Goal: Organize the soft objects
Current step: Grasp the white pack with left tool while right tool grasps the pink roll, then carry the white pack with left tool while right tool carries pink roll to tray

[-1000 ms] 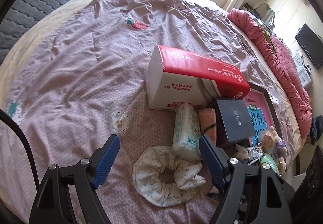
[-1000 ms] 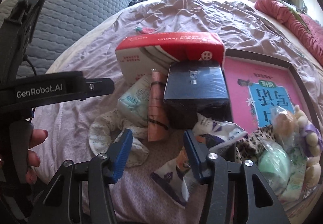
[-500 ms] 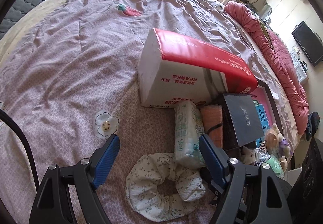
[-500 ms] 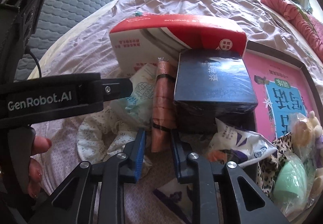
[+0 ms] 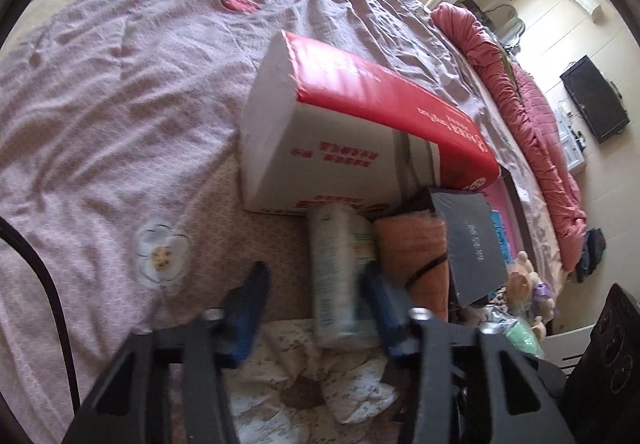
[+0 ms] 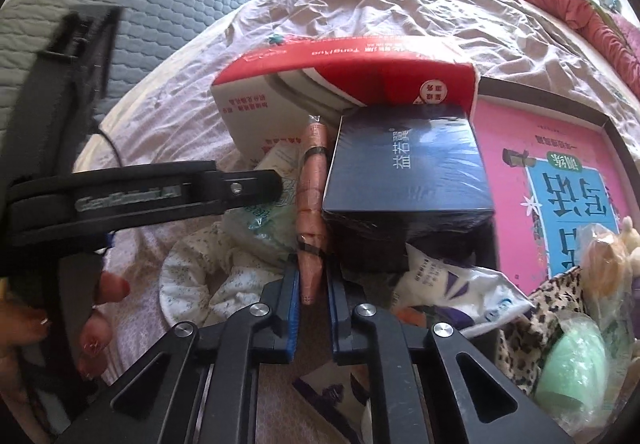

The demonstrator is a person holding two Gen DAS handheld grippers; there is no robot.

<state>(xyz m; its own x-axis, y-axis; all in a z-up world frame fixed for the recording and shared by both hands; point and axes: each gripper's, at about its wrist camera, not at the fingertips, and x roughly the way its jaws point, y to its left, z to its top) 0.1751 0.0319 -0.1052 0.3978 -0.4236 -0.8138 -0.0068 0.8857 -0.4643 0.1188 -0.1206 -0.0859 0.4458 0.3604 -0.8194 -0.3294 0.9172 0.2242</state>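
While clamped in the right gripper (image 6: 313, 294), the salmon rolled cloth (image 6: 312, 211), bound by 2 black bands, lies between the pale tissue pack (image 5: 340, 276) and the dark box (image 6: 408, 167). Left gripper (image 5: 316, 298) jaws, just closing, straddle that pack, contact unclear. Only the right view shows the person's fingers (image 6: 100, 324).

Upside-down "TongHua" along the red tissue pack (image 6: 360, 55); large upside-down Chinese characters, illegible, on the pink box lid (image 6: 560, 179)
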